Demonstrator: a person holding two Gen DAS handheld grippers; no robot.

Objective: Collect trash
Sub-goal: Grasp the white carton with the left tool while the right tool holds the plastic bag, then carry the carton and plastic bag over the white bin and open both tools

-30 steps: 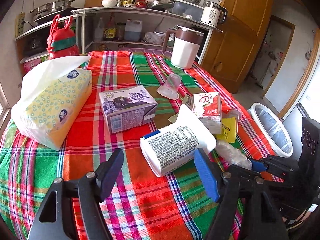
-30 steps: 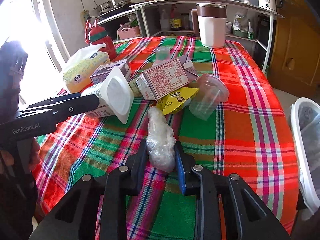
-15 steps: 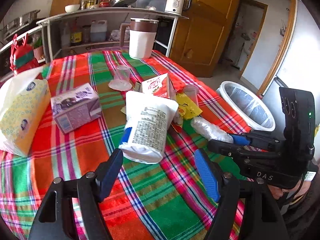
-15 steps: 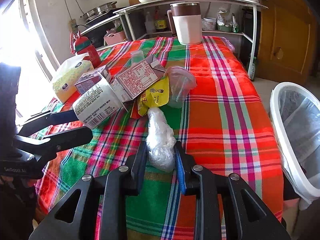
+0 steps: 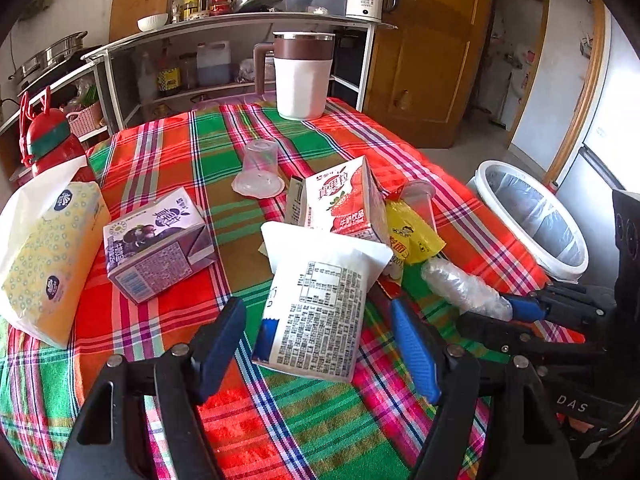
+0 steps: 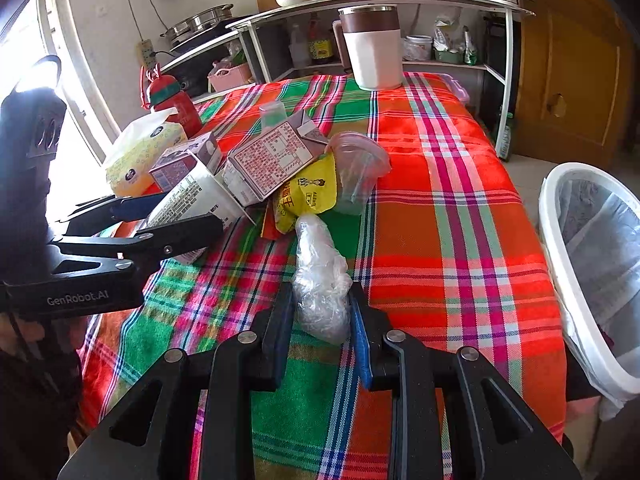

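Left wrist view: your left tongs [image 5: 320,348] sit wide open around a white yogurt tub [image 5: 320,304], its printed label facing you and its wide rim pointing away. The pads stand on either side of the tub, and I cannot tell whether either one touches it. A second ago this view pointed more at the left side of the counter [image 5: 168,152]; half a second ago it had swung toward the bin, and now it has turned back partway, with the tub between the pads throughout. In the right wrist view the left tongs [image 6: 176,220] show one finger under the tub [image 6: 192,200] and one over it.

Your right tongs [image 6: 320,320] are closed on a crumpled clear plastic bag [image 6: 320,280], pinched at its near end, the rest lying toward the pile. That grip looks the same across the last second. The white bin [image 6: 592,272], lined with a clear bag, now sits closer at the right edge of the right view, beside the counter edge.

Left on the counter are a strawberry milk carton [image 5: 344,204], a purple carton [image 5: 156,244], a yellow wrapper [image 5: 412,236] and two clear cups. Likely meaning: the bag is nearly ready to drop; the tub's hold is unproven.
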